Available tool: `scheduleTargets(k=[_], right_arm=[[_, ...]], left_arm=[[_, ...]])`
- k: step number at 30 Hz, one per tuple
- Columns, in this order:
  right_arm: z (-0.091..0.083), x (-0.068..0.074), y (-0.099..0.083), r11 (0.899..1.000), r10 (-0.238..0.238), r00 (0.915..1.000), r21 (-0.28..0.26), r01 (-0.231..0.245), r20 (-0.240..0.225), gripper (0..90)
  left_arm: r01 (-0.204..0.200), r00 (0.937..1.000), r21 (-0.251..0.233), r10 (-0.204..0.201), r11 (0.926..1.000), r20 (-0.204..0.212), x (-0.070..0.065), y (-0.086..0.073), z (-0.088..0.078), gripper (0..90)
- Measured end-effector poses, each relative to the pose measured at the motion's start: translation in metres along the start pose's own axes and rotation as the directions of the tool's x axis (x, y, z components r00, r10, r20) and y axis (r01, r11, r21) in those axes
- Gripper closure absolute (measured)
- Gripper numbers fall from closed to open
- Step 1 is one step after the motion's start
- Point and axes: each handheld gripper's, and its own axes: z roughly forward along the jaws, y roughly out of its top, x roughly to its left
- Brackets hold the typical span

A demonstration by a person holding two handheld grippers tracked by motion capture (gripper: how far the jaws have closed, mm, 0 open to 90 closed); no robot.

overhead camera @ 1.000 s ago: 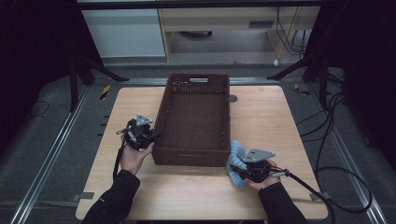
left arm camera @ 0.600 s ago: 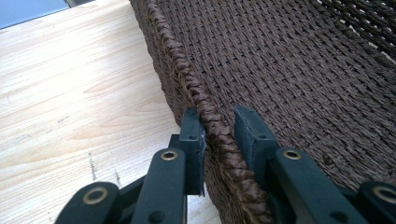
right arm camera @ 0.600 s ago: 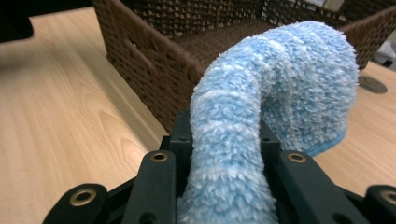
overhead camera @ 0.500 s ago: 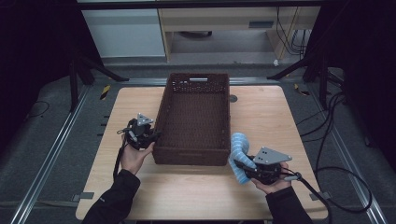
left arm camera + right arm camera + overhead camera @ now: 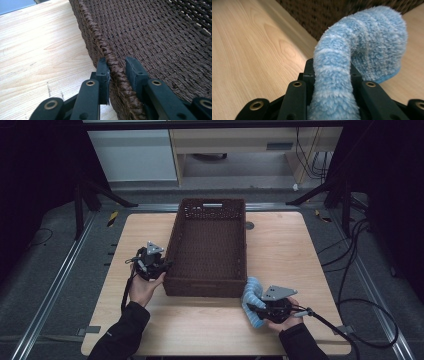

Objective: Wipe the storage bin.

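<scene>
A dark brown woven basket (image 5: 179, 231) stands in the middle of the wooden table, nothing inside it. My left gripper (image 5: 161, 266) grips its left rim near the front corner; in the left gripper view the braided rim (image 5: 113, 67) is pinched between both jaws. A fluffy light blue striped sock (image 5: 251, 300) hangs just in front of the basket's front right corner, held by my right gripper (image 5: 255, 310). In the right gripper view the sock (image 5: 352, 57) rises from between the jaws, arches over and droops to the right.
The table (image 5: 290, 240) has bare wood to the left and right of the basket and along the front edge. A small dark round spot (image 5: 249, 225) lies right of the basket's far end. Black cables (image 5: 350, 285) trail off the table's right side.
My right gripper has moved with the sock, first right and toward the front edge, then back a little; the sock now stands more upright. The left gripper and basket have stayed put.
</scene>
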Motion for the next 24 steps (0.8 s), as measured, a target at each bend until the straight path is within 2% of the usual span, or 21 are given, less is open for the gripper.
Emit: scheduleTargets(k=[2,5,9,13,17,22,24], right_arm=[[-0.009,0.002,0.005,0.999,-0.014,0.9999,-0.039,0.014,0.003,69.5],[-0.03,0.008,0.016,0.99,-0.028,0.9992,-0.134,0.031,0.028,69.5],[-0.047,0.011,0.026,0.98,-0.042,0.9978,-0.195,0.051,0.05,69.5],[-0.036,0.011,0.018,0.986,-0.033,0.9988,-0.16,0.039,0.036,69.6],[-0.018,0.008,0.006,0.996,-0.023,0.9996,-0.081,0.024,0.017,69.6],[-0.003,0.006,-0.003,1.0,-0.013,0.9999,-0.005,0.013,-0.004,69.6],[-0.001,0.006,-0.004,1.0,-0.012,0.9999,0.003,0.012,-0.008,69.6]], left_arm=[[0.001,1.0,0.0,-0.001,1.0,0.001,0.0,0.0,0.0,72.9],[0.002,1.0,-0.001,-0.002,1.0,0.001,0.0,0.0,0.0,72.8],[0.001,1.0,-0.001,-0.001,1.0,0.0,0.0,0.0,0.0,72.9],[0.001,1.0,-0.001,-0.001,1.0,0.001,0.0,0.0,0.0,72.8],[0.0,1.0,-0.001,0.0,1.0,0.003,0.0,0.0,0.0,72.8],[0.0,1.0,-0.001,0.0,1.0,0.003,0.0,0.0,0.0,72.7],[0.0,1.0,0.0,0.0,1.0,0.003,0.0,0.0,0.0,72.7]])
